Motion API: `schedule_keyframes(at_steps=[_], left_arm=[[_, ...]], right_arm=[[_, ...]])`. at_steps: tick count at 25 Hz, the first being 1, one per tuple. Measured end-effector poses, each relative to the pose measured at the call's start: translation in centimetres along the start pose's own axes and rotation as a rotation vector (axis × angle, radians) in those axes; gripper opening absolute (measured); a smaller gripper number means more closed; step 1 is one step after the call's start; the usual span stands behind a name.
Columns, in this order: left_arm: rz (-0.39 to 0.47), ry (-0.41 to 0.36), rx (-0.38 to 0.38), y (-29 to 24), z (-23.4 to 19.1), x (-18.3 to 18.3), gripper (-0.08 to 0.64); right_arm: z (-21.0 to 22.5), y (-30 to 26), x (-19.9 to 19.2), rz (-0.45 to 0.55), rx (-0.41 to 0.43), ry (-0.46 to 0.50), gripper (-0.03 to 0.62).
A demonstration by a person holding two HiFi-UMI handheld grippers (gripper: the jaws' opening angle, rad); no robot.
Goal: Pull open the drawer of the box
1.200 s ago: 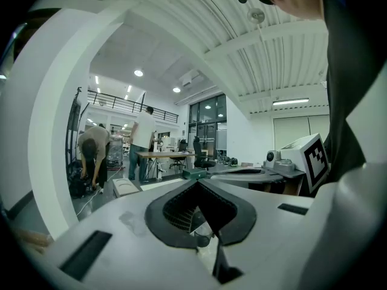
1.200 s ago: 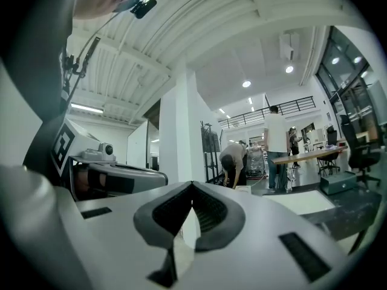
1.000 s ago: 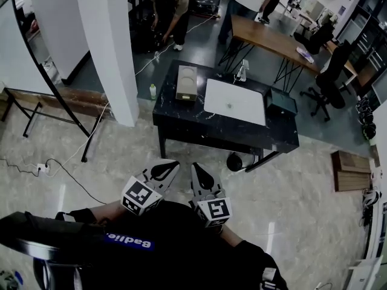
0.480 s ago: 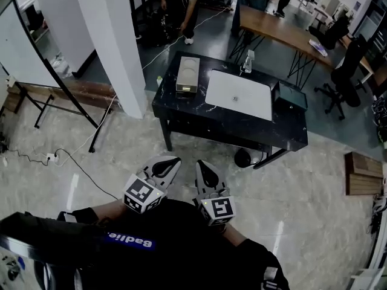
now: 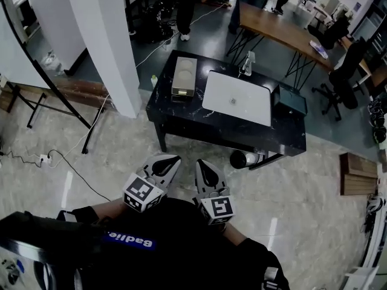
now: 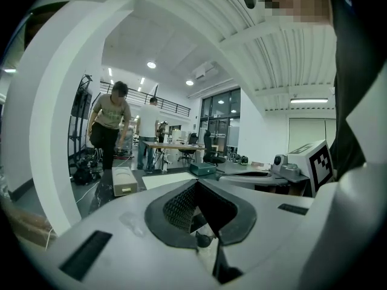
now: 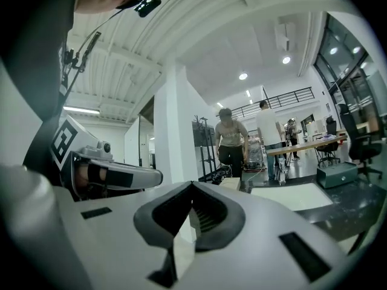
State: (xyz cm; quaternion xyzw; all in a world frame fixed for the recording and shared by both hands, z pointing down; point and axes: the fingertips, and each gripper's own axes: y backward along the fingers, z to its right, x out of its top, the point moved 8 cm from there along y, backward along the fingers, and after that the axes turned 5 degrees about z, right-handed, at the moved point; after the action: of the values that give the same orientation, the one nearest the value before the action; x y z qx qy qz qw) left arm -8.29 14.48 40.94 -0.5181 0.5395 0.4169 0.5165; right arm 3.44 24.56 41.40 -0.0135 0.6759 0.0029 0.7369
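the person stood back from the bench, both tools drawn in against a dark sleeve at the chest. the left hand-held gripper (image 5: 172, 159) had its jaws pressed together at the tips with nothing between them, as its own view confirmed (image 6: 196, 183). the right hand-held gripper (image 5: 199, 164) was likewise closed and empty (image 7: 192, 185). the two sat just beside each other, noses aimed forward over a strip of pale stone floor (image 5: 290, 180).

beyond that strip stood the black bench (image 5: 175, 111). the beige box (image 5: 183, 76) lay on its left part, well apart from both tools, ahead of them and a shade to the left. its long axis ran away from the person, so one short end faced the tools. in the left gripper view that near end showed what looked like the drawer (image 6: 124, 190), marked by a small slot. the left tool appeared slightly the better lined up with it, though the margin was slim. any pull would likely run straight back along the box's length, toward the person.

a white mat (image 5: 237, 98) lay beside the box and a dark case (image 5: 292, 99) at the bench's right end. a white pillar (image 5: 103, 41) rose to the left, and people (image 5: 187, 5) worked farther back.
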Motion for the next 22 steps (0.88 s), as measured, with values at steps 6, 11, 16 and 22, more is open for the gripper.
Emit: schedule_keyframes(at_steps=[6, 11, 16, 22], left_arm=[[0.01, 0.049, -0.026, -3.2, -7.4, 1.0, -0.002], [0.006, 0.085, -0.043, -5.3, -14.5, 1.8, -0.002], [-0.01, 0.106, -0.085, -7.2, -20.3, 2.4, -0.002], [-0.05, 0.195, -0.114, -9.3, -26.2, 1.1, -0.002]], right_arm=[[1.8, -6.8, 0.5, -0.017, -0.048, 0.031, 0.0], [2.8, -13.8, 0.9, -0.032, -0.072, 0.061, 0.0], [3.1, -19.6, 1.7, -0.05, -0.117, 0.066, 0.0], [3.4, -24.7, 1.8, -0.065, -0.164, 0.085, 0.0]])
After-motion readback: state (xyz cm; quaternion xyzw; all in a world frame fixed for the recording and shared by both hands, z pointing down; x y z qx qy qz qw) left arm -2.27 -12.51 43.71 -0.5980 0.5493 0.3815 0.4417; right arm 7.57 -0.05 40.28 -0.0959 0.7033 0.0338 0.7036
